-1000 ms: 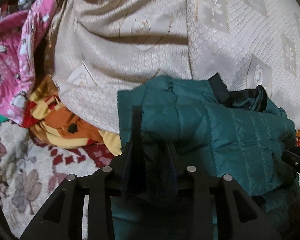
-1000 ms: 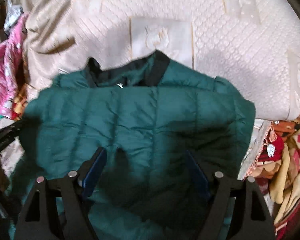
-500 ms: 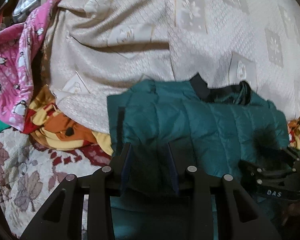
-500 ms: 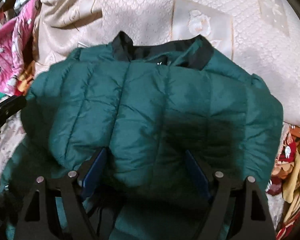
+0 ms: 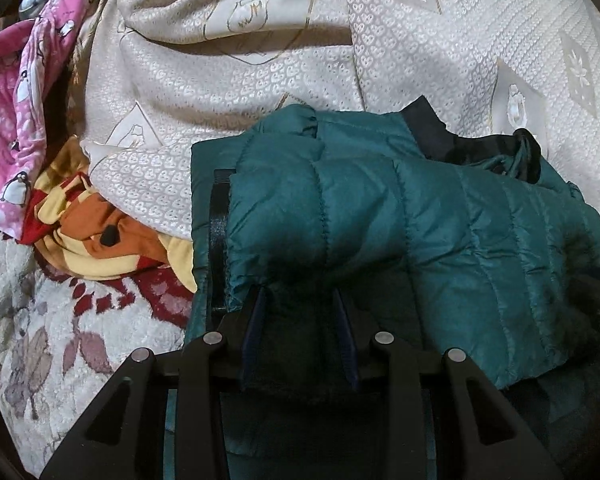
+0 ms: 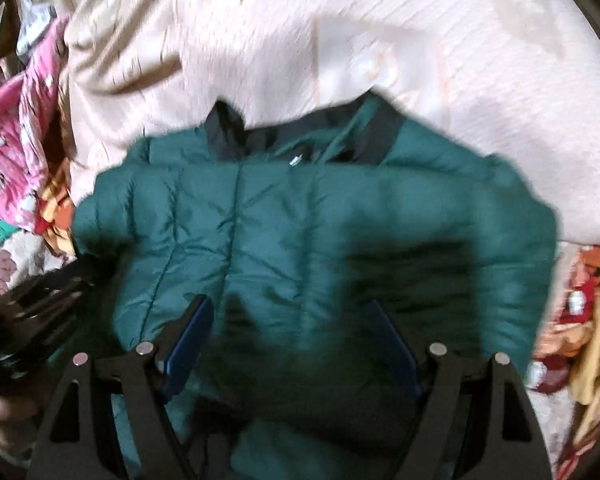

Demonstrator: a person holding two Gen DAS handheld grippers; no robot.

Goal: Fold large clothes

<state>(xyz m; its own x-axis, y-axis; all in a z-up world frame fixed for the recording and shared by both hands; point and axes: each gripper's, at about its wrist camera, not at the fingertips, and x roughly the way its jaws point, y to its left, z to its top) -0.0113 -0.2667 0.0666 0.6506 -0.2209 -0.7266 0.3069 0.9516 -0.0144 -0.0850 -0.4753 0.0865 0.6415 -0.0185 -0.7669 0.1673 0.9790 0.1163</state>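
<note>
A: Where does the jacket [image 5: 380,216] lie?

B: Folded on the cream bedspread [image 5: 260,64], collar away from you, with pink cloth [image 5: 16,92] heaped to its left.

A: And your grippers?

B: Your left gripper [image 5: 300,308] has its fingers [image 5: 256,320] pinching the jacket's near fold. Your right gripper [image 6: 292,332] holds its fingers [image 6: 188,336] spread wide over the jacket [image 6: 300,220]; that view is blurred.

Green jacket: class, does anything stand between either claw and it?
Nothing visible does. The green jacket lies directly at both claws: its padded fabric sits between the fingers of the left claw and the wide-open right claw.
</note>
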